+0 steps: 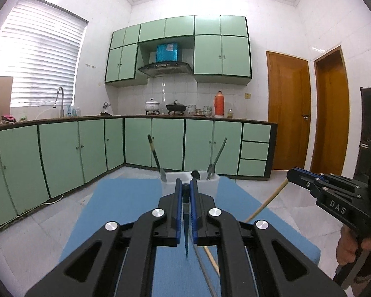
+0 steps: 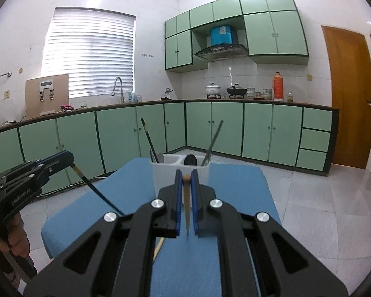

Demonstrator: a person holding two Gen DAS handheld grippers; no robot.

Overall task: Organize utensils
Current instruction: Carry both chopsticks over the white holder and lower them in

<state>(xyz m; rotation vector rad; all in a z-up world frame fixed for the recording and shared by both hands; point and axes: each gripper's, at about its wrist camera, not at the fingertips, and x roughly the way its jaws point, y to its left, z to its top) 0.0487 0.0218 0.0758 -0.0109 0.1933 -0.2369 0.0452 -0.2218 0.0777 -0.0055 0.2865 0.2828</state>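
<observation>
At lower centre, my left gripper [image 1: 186, 185] pinched a dark chopstick [image 1: 186, 232]; my right gripper [image 2: 186, 176] pinched a wooden chopstick [image 2: 187, 212]. The white utensil holder [image 2: 165, 175] stood just beyond, on the blue table [image 2: 91, 212].

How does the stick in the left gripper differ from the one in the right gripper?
The left gripper clamps a dark chopstick, near-black with a pale band by its top end. The right gripper clamps a light chopstick of plain tan wood. Both are thin, lifted above the blue table, each pinched at one end and hanging down toward the table.
</observation>
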